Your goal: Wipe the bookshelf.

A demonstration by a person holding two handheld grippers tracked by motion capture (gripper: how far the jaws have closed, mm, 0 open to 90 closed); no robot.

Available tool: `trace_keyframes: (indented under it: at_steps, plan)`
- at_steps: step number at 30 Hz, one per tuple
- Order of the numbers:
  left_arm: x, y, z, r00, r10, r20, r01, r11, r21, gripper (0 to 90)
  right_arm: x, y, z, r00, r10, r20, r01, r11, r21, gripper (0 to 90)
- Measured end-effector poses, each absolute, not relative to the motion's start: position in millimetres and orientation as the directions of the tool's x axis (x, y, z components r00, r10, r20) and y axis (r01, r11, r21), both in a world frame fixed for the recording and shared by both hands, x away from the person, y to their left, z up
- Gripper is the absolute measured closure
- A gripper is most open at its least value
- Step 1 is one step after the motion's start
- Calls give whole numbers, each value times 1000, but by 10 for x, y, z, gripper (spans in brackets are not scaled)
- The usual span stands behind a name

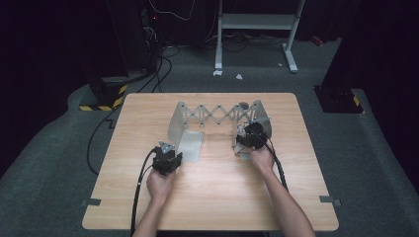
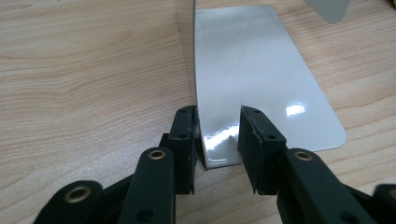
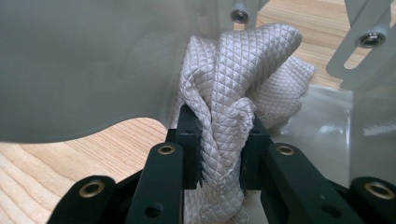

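A grey metal folding rack [image 1: 217,116] with a scissor lattice stands stretched across the middle of the wooden table [image 1: 222,197]. My left gripper [image 1: 177,157] [image 2: 218,133] sits low at the near corner of the rack's flat left foot plate [image 1: 191,145] [image 2: 252,70]. Its jaws stand apart, straddling that glossy corner beside the upright wall. My right gripper [image 1: 243,139] [image 3: 223,140] is at the rack's right end, shut on a bunched white quilted cloth [image 1: 240,131] [image 3: 243,60]. The cloth lies against the rack's grey side wall [image 3: 93,60].
Bare wood lies in front of both hands and to either side of the rack. Beyond the table's far edge are a dark carpet, cables [image 1: 158,69], a white desk frame [image 1: 257,29] and yellow-black striped stand feet [image 1: 101,101].
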State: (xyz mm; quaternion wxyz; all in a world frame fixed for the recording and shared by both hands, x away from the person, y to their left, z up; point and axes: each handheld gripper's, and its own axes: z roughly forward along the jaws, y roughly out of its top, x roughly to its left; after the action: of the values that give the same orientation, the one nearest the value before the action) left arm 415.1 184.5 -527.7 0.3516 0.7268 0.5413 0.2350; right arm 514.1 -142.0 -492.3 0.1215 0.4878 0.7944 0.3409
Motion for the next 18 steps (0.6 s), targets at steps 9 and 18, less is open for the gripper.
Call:
trace_keyframes:
  at_steps: [9, 18]
  plan:
    - [4151, 1844, -5278, 305, 952, -39, 621, -167, 766, 663, 5086, -1424, -4824, -521, 846, 117, 665, 315, 677, 750]
    - [4150, 1841, -5278, 304, 952, -37, 621, -168, 766, 663, 4973, -1483, -4592, -549, 829, 112, 616, 310, 724, 749]
